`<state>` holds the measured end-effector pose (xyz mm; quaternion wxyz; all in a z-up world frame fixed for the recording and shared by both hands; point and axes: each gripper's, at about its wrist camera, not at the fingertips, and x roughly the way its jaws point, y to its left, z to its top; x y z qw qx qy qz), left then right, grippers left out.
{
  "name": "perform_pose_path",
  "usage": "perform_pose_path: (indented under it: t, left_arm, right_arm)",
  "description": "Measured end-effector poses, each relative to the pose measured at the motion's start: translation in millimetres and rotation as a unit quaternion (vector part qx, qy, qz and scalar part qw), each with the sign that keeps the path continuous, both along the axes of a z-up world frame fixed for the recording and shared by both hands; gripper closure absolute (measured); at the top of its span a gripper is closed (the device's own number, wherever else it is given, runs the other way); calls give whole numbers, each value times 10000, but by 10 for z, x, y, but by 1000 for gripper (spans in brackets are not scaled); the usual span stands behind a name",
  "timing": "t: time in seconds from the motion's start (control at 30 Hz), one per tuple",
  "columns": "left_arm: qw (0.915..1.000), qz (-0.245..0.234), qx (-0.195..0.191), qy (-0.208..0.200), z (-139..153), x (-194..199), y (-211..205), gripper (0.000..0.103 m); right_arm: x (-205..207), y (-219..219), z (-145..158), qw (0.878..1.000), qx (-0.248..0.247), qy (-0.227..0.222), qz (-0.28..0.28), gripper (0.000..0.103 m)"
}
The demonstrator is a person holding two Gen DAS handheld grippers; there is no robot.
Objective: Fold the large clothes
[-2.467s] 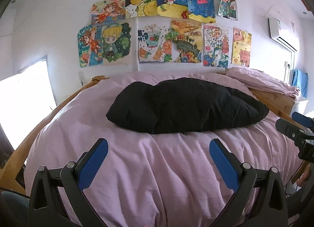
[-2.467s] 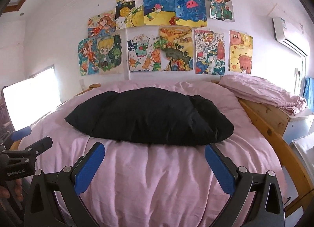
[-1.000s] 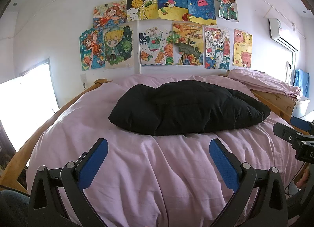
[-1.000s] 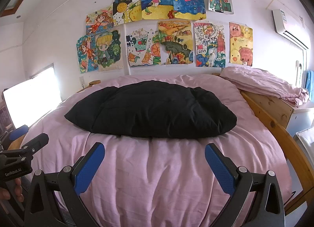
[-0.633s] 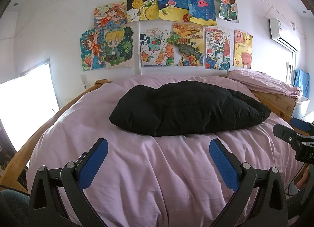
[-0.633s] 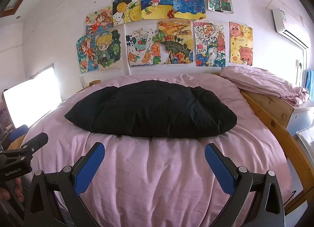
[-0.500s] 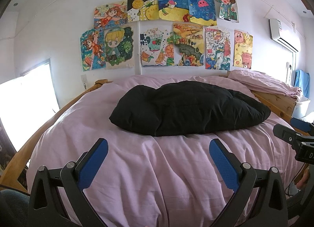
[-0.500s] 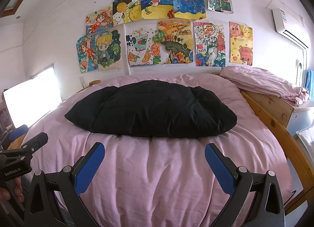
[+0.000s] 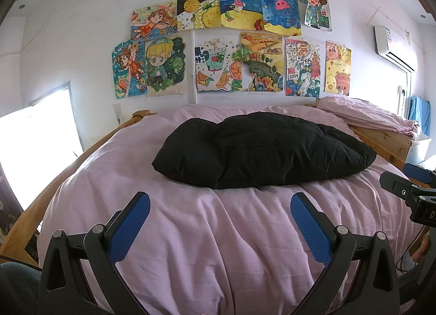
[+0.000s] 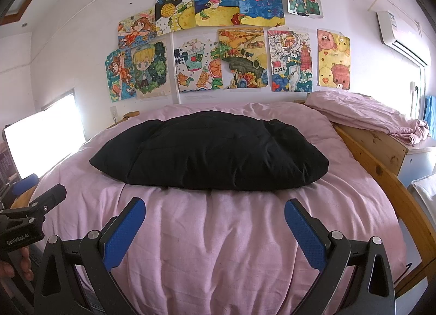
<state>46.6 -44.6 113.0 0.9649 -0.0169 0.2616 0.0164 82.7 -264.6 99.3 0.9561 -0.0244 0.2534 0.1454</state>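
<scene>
Plain black padded garment (image 9: 261, 151) on a pale pink duvet (image 9: 218, 233); tongs pads (image 10: 124, 236) blue; bright drawings (image 10: 242, 59).

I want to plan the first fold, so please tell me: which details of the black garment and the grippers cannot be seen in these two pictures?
- Black garment: sleeves, collar and zipper cannot be told in either view; the dark fabric shows almost no detail.
- Its underside: hidden against the pink bedding.
- Right hand-held gripper: in the left wrist view, the frame's right edge cuts it off.
- Left hand-held gripper: in the right wrist view, the left edge cuts it off.
</scene>
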Motion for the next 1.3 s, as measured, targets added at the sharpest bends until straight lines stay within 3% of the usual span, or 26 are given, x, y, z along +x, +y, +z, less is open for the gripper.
perform_pose_path:
  t: [1.3]
  left_arm:
    - [10000, -26, 16, -19, -28, -11, 36, 2]
  right_arm:
    - [-3, 34, 13, 10000, 10, 12, -24, 0]
